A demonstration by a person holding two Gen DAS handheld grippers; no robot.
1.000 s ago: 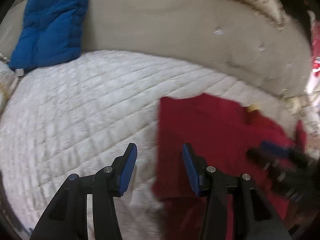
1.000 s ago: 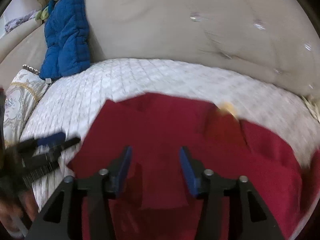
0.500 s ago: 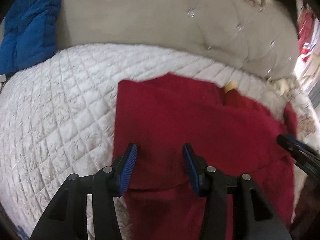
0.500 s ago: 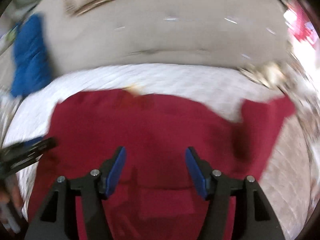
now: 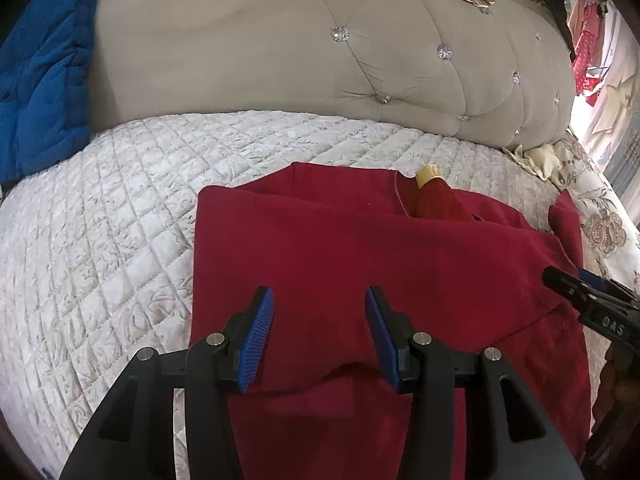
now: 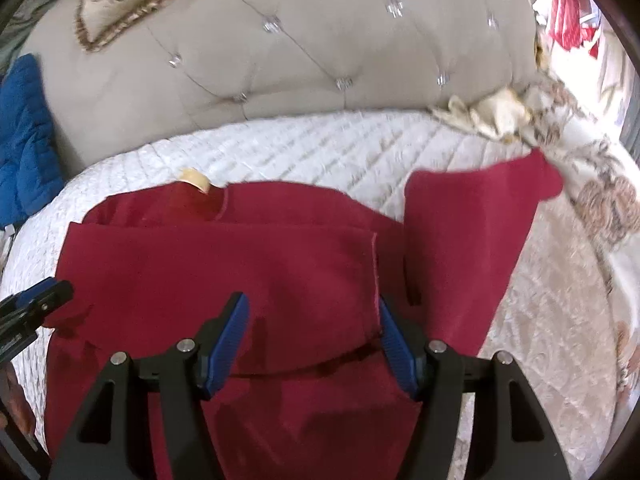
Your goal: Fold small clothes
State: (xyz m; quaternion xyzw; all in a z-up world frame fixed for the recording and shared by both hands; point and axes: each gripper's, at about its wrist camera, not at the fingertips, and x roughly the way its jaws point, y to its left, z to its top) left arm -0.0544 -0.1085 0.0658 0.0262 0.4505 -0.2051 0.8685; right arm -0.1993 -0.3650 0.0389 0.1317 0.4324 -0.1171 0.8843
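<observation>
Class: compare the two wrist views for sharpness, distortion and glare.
Left wrist view: sharp; fisheye bends the quilted bedspread; window glare at the right edge. Right wrist view: softer, motion smear on the bedspread and tufted headboard; the red garment is clearer; upper right washed out.

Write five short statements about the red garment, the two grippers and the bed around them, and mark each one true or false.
1. The red garment lies on a white quilted bedspread. True.
2. The left gripper is clamped on a fold of the cloth. False: its jaws stand apart above the cloth with nothing pinched.
3. One sleeve sticks out to the right, still unfolded. True.
4. The right gripper is shut. False: its jaws are open and have just been opening wider, nothing gripped between them.
5. A green jacket lies by the headboard. False: the padded item there is blue.
</observation>
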